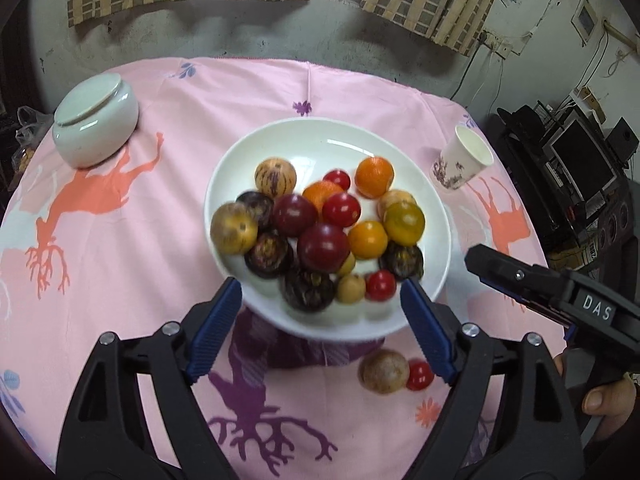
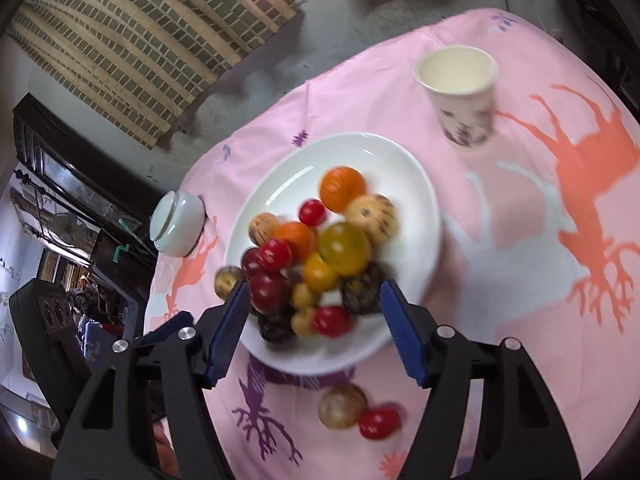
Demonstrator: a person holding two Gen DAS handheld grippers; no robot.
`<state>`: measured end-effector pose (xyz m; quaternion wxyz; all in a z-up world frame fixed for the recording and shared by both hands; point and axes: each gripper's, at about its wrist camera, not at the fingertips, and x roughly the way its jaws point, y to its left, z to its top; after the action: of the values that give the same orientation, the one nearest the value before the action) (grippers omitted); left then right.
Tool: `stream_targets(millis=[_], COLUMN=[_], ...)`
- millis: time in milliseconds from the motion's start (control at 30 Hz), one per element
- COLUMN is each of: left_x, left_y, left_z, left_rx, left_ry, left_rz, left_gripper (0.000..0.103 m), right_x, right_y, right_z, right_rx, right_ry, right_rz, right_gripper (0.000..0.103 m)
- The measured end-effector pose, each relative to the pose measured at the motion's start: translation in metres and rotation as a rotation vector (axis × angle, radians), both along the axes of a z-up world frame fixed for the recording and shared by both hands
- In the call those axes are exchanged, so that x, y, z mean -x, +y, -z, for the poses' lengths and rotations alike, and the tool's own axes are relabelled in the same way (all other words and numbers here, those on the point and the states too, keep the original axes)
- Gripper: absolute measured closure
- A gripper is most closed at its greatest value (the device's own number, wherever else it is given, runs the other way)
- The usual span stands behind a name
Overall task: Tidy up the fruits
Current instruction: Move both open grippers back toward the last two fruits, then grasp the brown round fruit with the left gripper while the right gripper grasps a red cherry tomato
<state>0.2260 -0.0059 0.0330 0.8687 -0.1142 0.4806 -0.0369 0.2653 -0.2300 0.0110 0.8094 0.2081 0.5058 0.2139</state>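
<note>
A white plate (image 1: 320, 140) on the pink tablecloth holds several fruits: oranges, red and dark plums, yellow and striped ones. It also shows in the right wrist view (image 2: 360, 152). A brown round fruit (image 1: 384, 366) and a small red fruit (image 1: 420, 375) lie on the cloth just in front of the plate, also seen in the right wrist view as the brown fruit (image 2: 342, 406) and red fruit (image 2: 379, 423). My left gripper (image 1: 320, 304) is open and empty above the plate's near rim. My right gripper (image 2: 314, 312) is open and empty there too; it shows at the right in the left wrist view (image 1: 520, 280).
A white lidded ceramic jar (image 1: 96, 124) stands at the far left of the table. A paper cup (image 1: 462, 162) stands to the right of the plate. Dark electronics sit beyond the table's right edge. A wall with curtains is behind.
</note>
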Motion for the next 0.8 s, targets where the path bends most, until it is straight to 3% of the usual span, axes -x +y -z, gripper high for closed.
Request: stream_targets(millis=[233, 433, 800], left_x=[0.040, 0.071, 0.085], left_y=[0.002, 0.008, 0.013], left_z=[0.019, 0.047, 0.071], left_rx=[0.009, 0.019, 0.026], left_ry=[0.067, 0.150, 0.218], left_rz=[-0.010, -0.041, -0.048], left_gripper=[0.020, 0.019, 0.019], right_x=[0.045, 0.079, 0.104], right_y=[-0.027, -0.031, 0.018], right_z=[0.032, 0.052, 0.050], right_rx=[0.059, 0.120, 0.407], right_ry=[0.099, 0.117, -0.105], right_rz=[0.014, -0.023, -0.236], right_gripper=[0.035, 0.035, 0.035])
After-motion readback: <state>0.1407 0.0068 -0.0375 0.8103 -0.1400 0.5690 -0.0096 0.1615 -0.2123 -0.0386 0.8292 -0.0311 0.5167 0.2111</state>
